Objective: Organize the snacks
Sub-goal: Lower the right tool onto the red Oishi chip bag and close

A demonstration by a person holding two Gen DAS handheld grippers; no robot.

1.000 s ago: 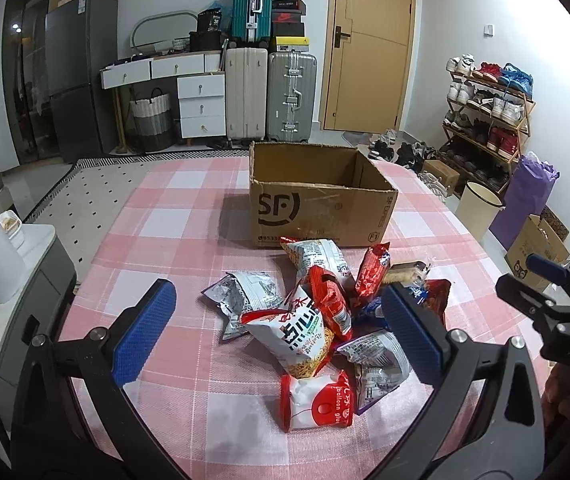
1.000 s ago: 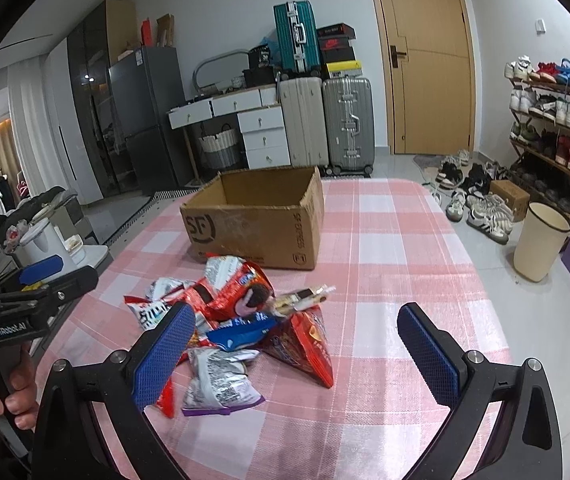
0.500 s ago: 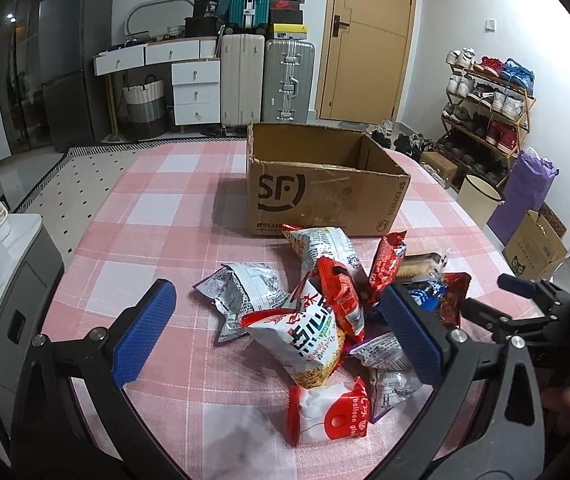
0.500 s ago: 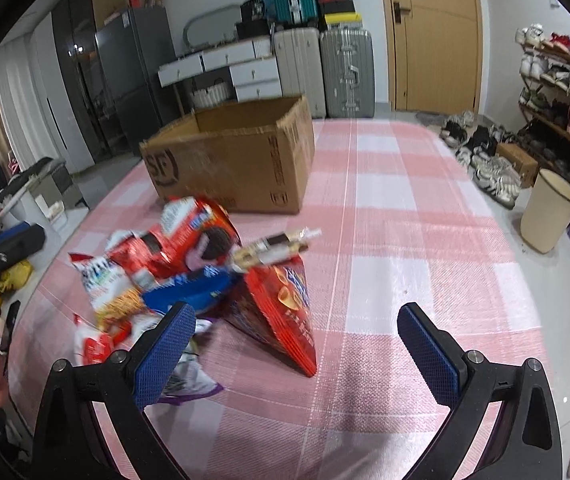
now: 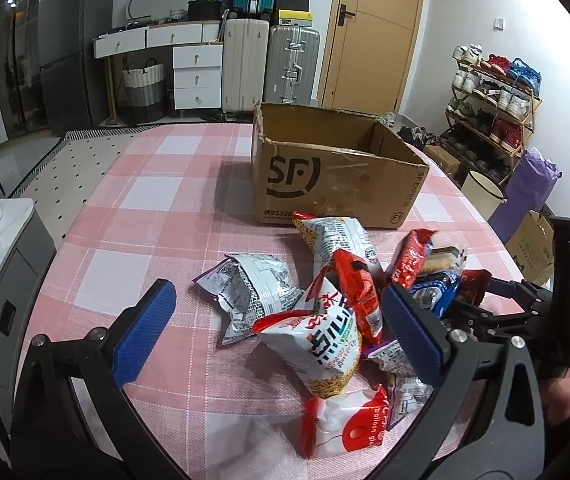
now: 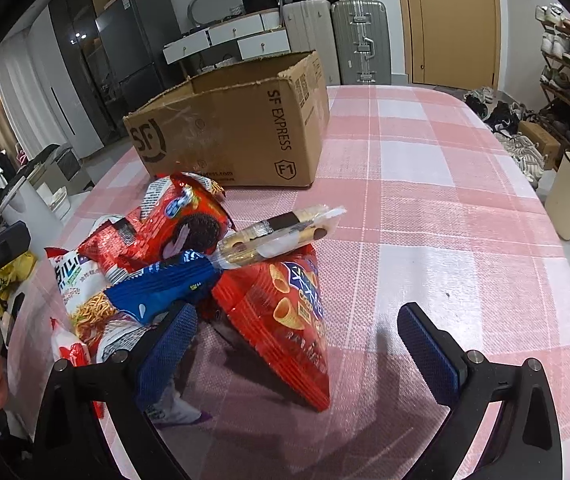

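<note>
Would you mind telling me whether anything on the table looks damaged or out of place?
The snacks lie in a loose heap on the tablecloth, none in the box. The box's top rim is ragged, as if the flaps were torn off. Nothing looks spilled.

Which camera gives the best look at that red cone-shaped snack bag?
The right wrist view: the red cone-shaped bag lies close and unobstructed between the open right gripper fingers. In the left wrist view only a red sliver shows behind the pile, probably that bag.
</note>
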